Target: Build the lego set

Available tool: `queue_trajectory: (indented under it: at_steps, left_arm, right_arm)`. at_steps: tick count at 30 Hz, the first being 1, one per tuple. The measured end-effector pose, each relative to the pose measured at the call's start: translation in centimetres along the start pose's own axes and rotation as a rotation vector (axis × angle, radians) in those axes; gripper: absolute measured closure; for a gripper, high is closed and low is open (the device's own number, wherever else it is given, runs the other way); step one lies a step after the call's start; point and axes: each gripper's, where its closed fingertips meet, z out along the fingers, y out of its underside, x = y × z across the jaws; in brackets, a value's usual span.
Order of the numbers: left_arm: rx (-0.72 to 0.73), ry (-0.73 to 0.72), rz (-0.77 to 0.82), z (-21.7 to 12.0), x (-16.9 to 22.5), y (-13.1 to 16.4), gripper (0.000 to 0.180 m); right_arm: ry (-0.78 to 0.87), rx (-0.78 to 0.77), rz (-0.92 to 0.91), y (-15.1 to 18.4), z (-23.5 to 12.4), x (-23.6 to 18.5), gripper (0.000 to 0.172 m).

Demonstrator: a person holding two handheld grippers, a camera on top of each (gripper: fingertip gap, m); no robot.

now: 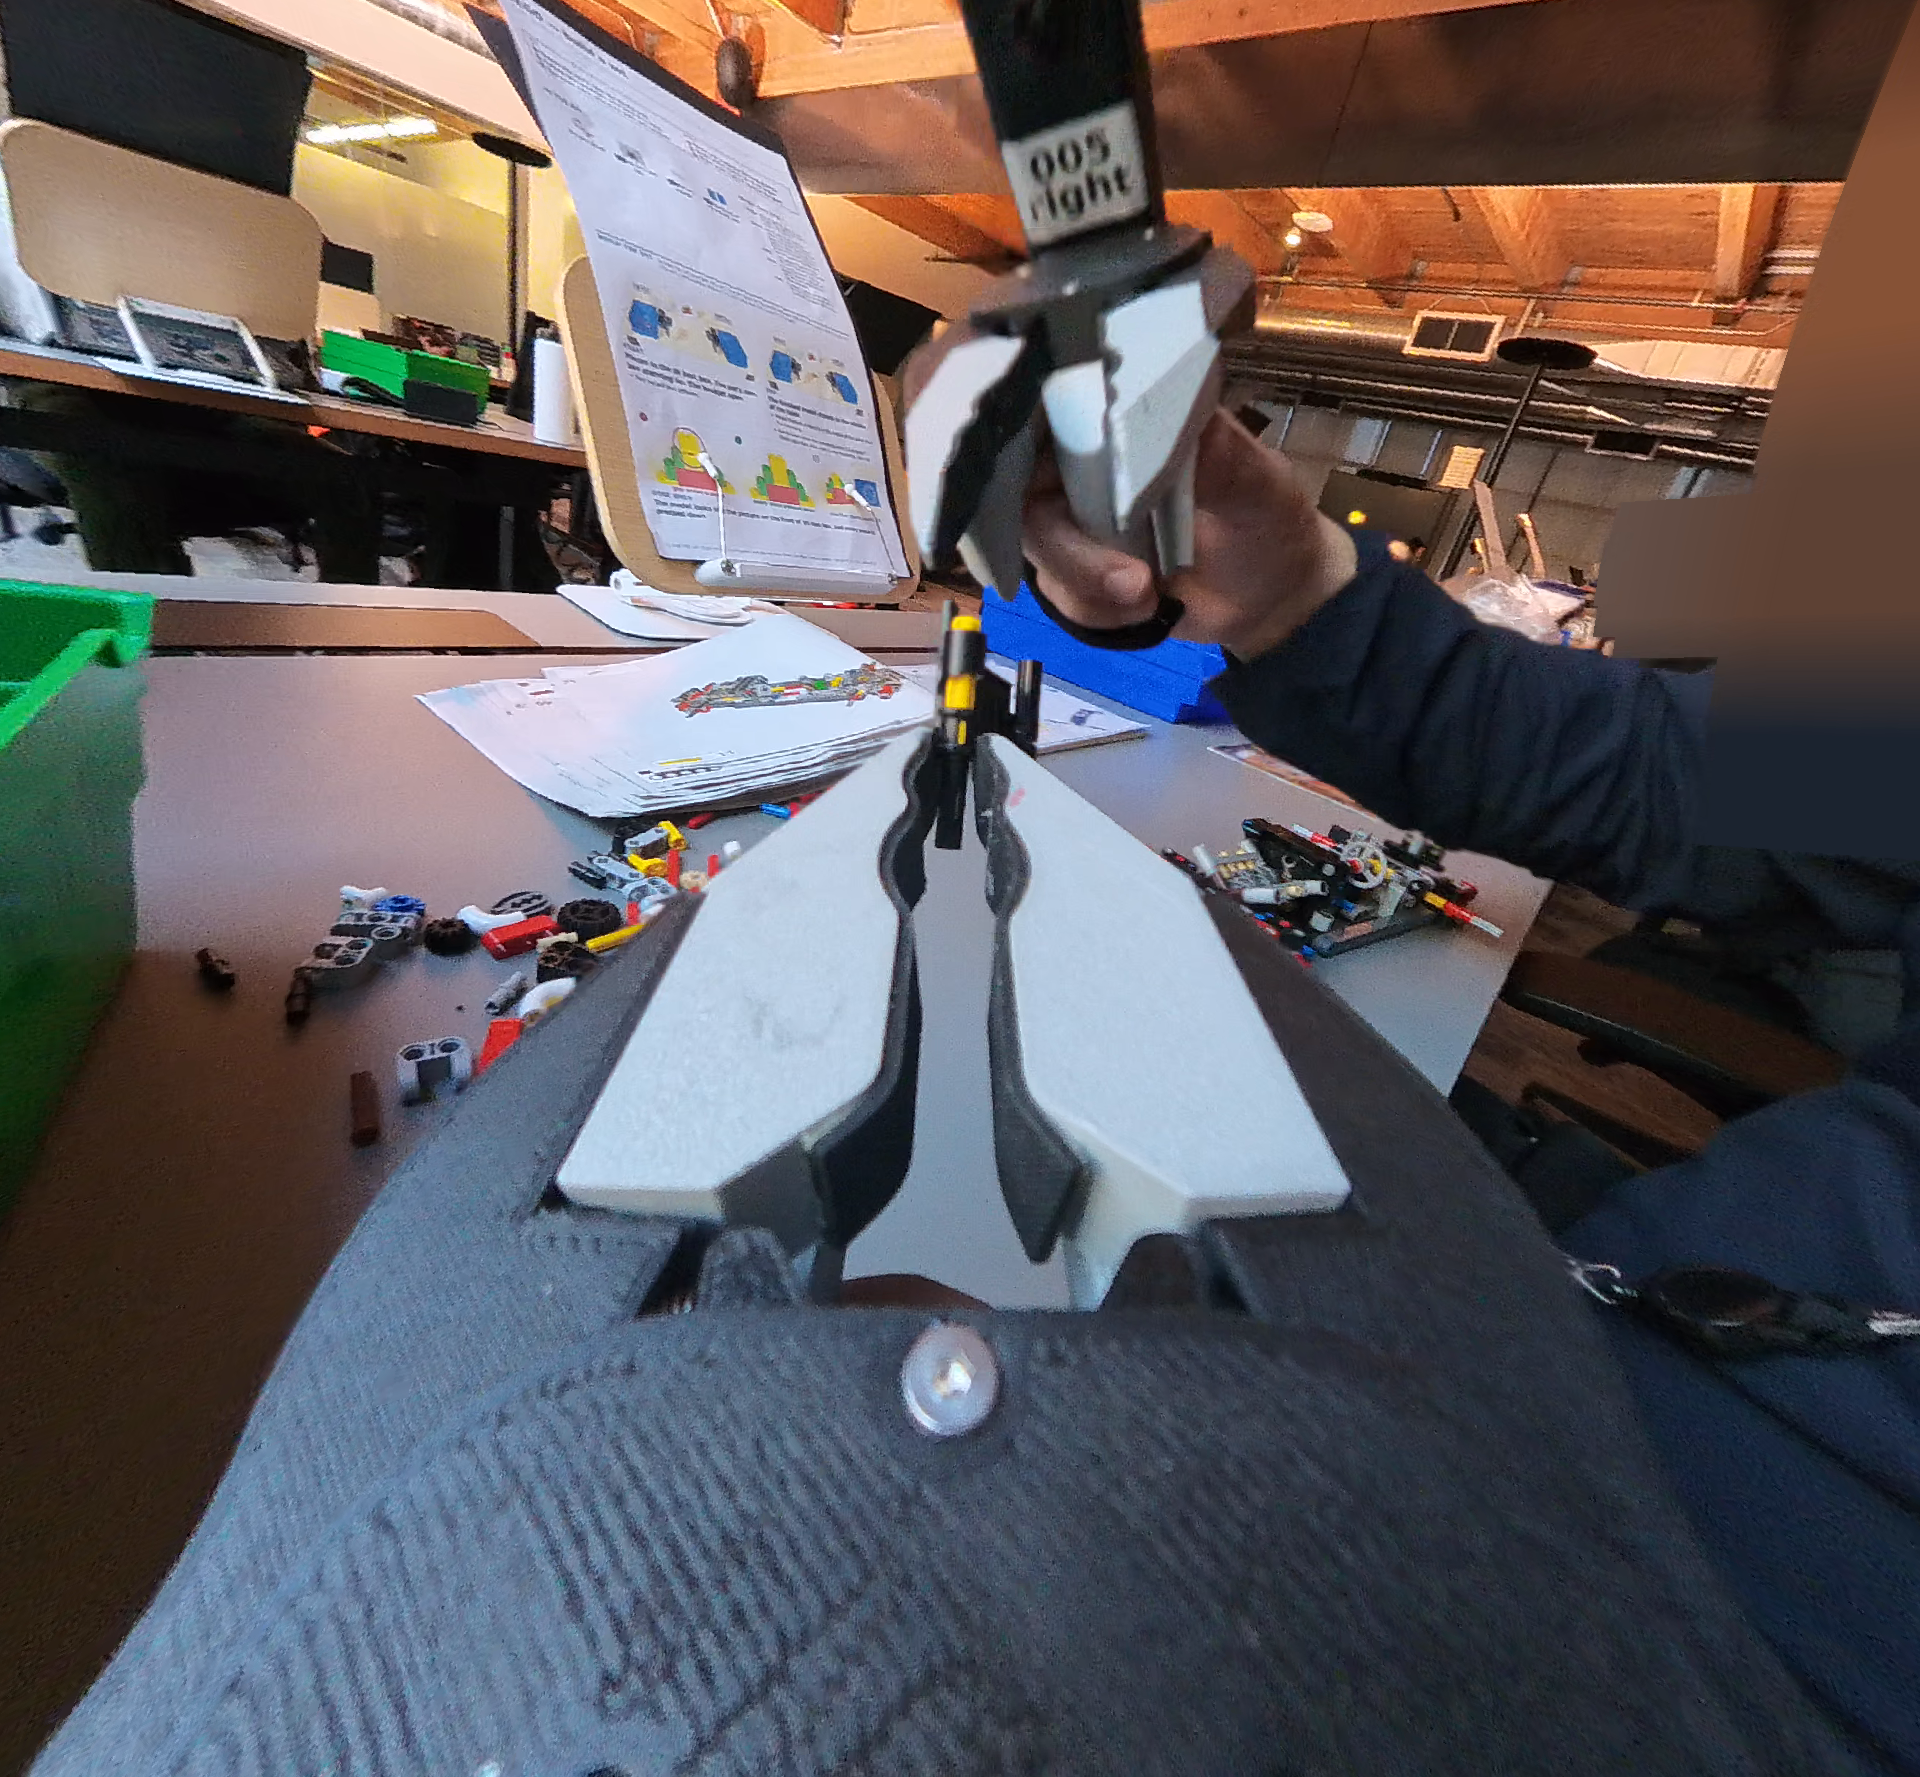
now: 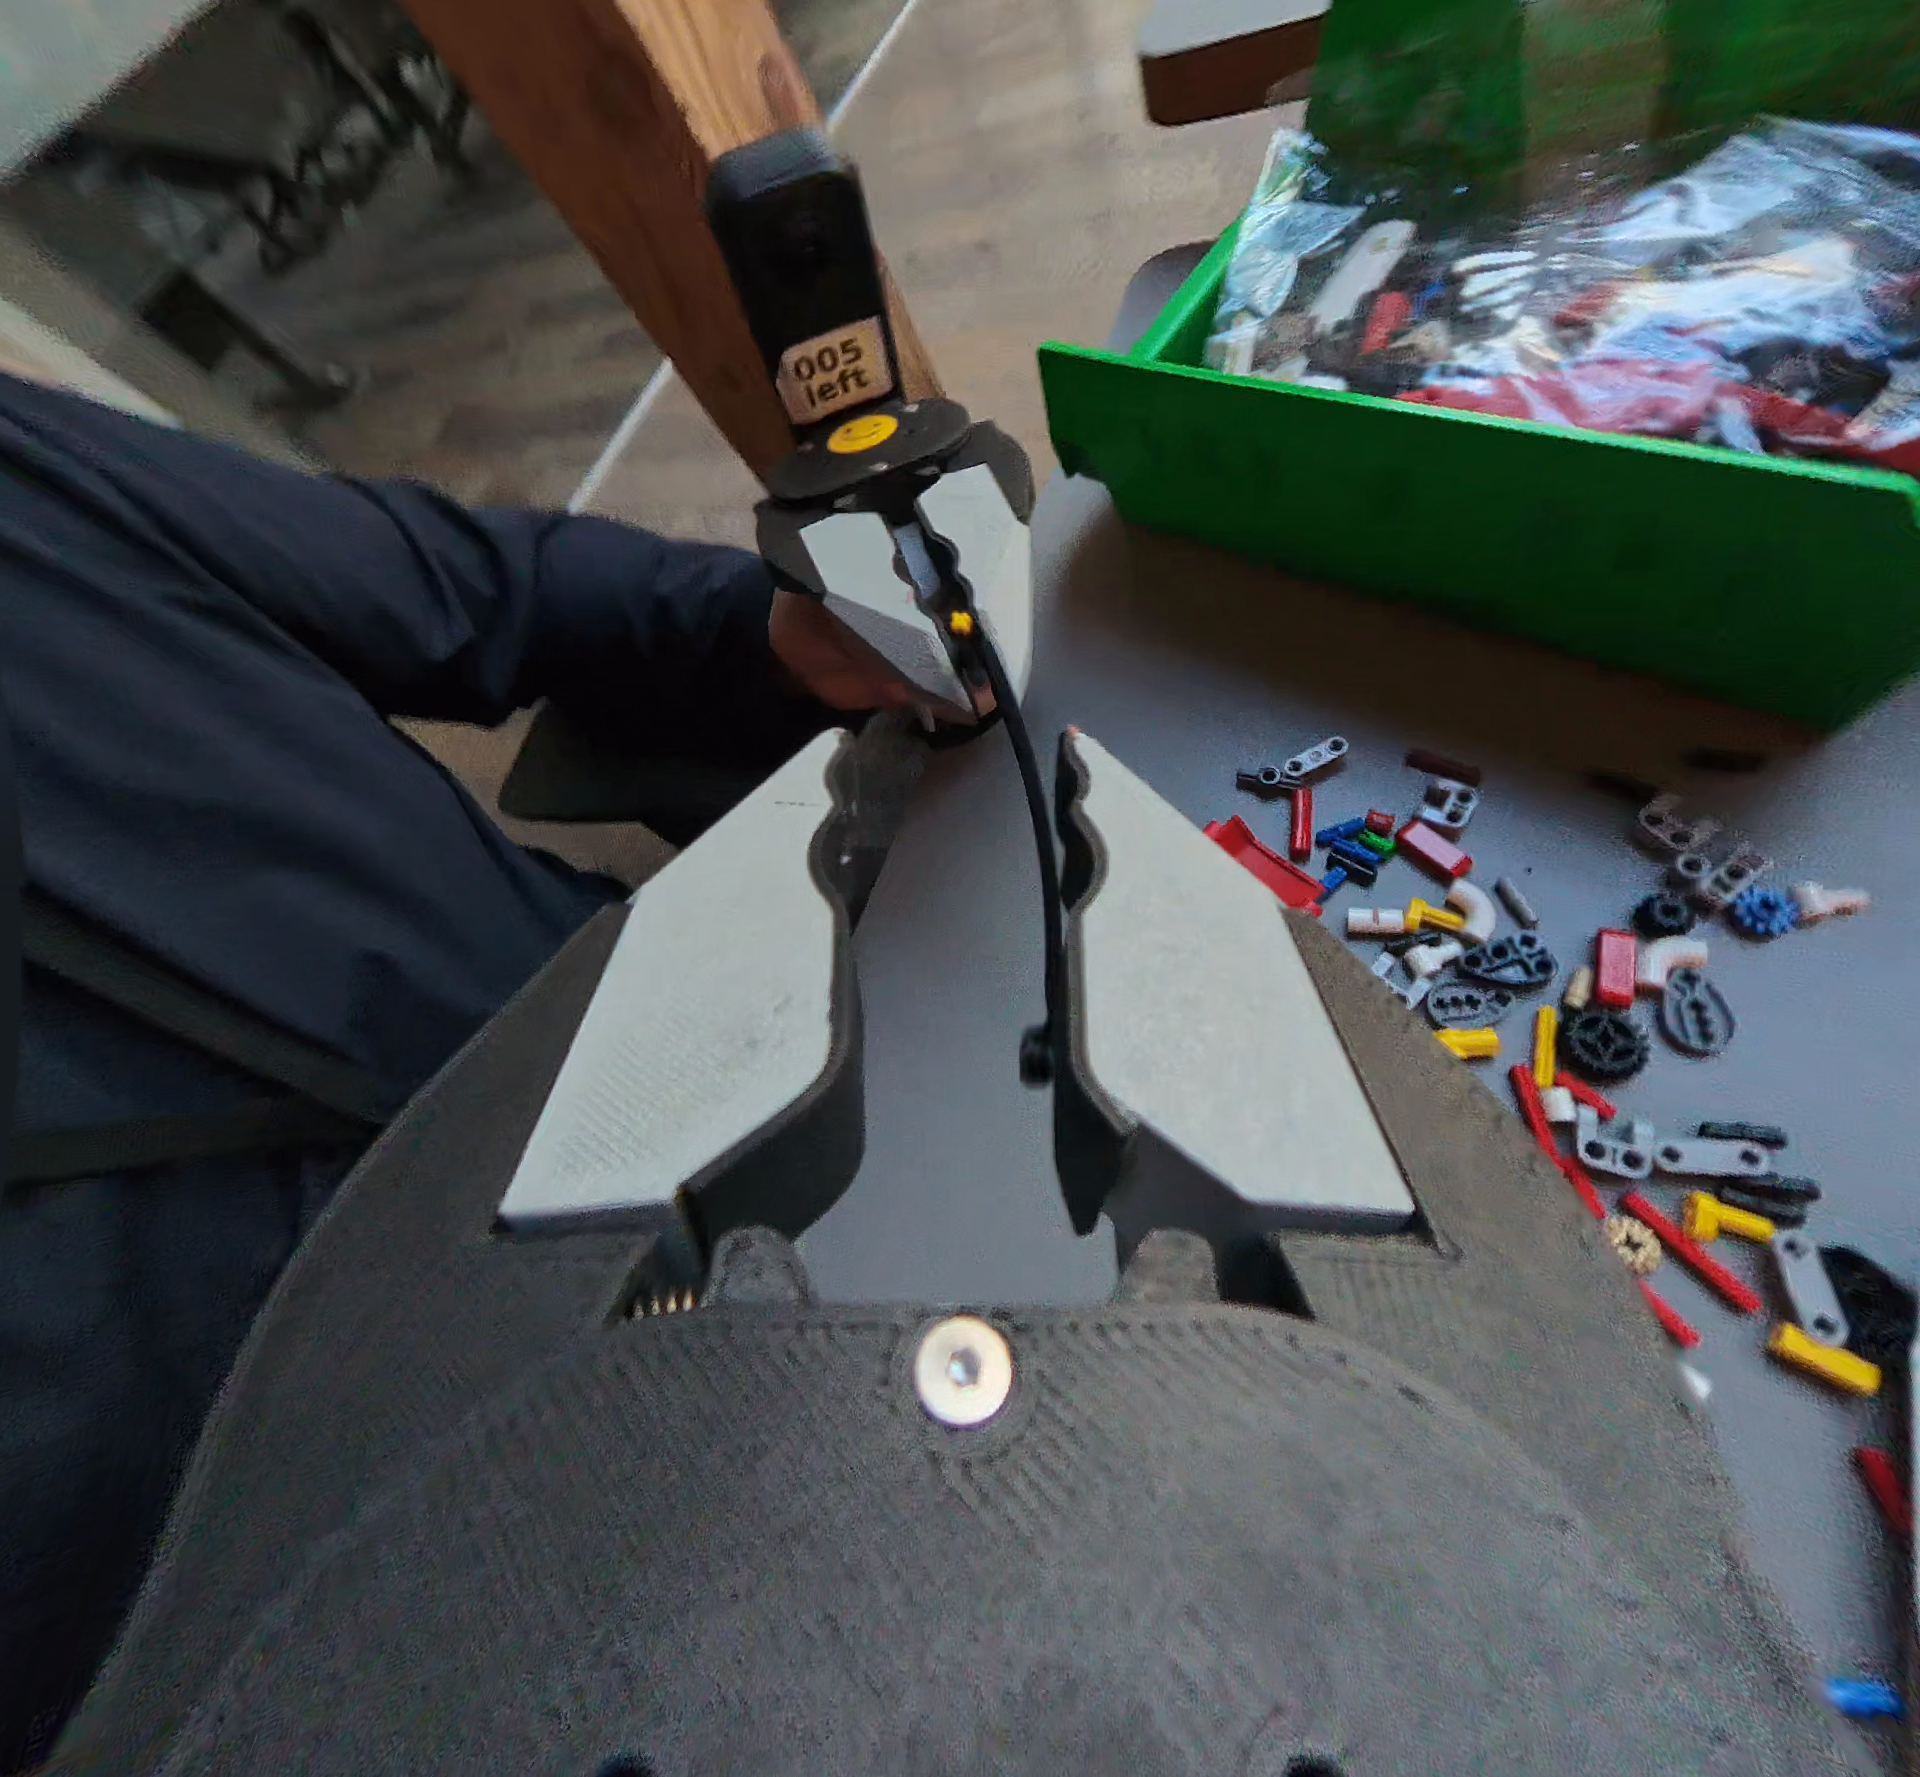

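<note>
My left gripper (image 1: 951,756) is shut on a small black and yellow brick assembly (image 1: 958,688) that sticks up out of its tips above the grey table (image 1: 312,792). In the right wrist view the left gripper (image 2: 966,688) shows with a yellow bit (image 2: 961,624) at its jaws. A thin black flexible rod (image 2: 1039,854) curves from there down between my right gripper's fingers. My right gripper (image 2: 951,745) is open. The rod lies along the inner side of its right finger (image 2: 1174,979), and the left finger stands well clear. In the left wrist view the right gripper (image 1: 1086,564) hangs above, held by a hand.
Loose small bricks (image 1: 499,938) (image 2: 1558,979) are scattered on the table. A green bin (image 2: 1455,522) (image 1: 62,792) holds bagged parts. An instruction booklet (image 1: 707,719), a sheet on a stand (image 1: 717,325), a blue bin (image 1: 1101,678) and a part-built model (image 1: 1340,880) lie beyond. A wooden post (image 2: 623,65) stands behind. Tip to tip, the grippers are about 5 cm apart.
</note>
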Motion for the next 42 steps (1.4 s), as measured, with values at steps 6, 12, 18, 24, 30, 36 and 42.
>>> queue_trajectory:
  at_steps: [6,12,18,24,30,36,42]
  left_arm:
    - [-0.031,0.073,-0.011,0.6,1.9,0.3,0.176]
    - [-0.058,0.165,-0.105,0.7,3.1,0.8,0.176]
    - [-0.107,0.173,-0.105,1.1,3.5,1.5,0.177]
    - [-0.181,0.140,-0.074,1.3,3.2,2.7,0.177]
    - [-0.205,0.117,-0.075,1.6,2.9,3.4,0.177]
    - [-0.087,0.083,0.030,0.7,2.3,1.3,0.177]
    - [0.003,-0.032,0.065,-1.9,-0.4,-0.9,0.177]
  right_arm:
    - [0.043,-0.244,-0.207,1.6,3.4,-0.3,0.149]
    - [0.084,-0.327,-0.397,2.0,3.3,-1.4,0.165]
    - [0.053,-0.381,-0.378,2.9,3.1,-1.8,0.170]
    - [0.037,-0.376,-0.338,4.2,3.6,-1.5,0.171]
    - [0.046,-0.374,-0.285,5.3,3.3,-0.8,0.171]
    - [0.046,-0.275,-0.195,3.6,2.0,-0.4,0.153]
    - [0.177,-0.307,0.015,7.0,-0.2,4.9,0.161]
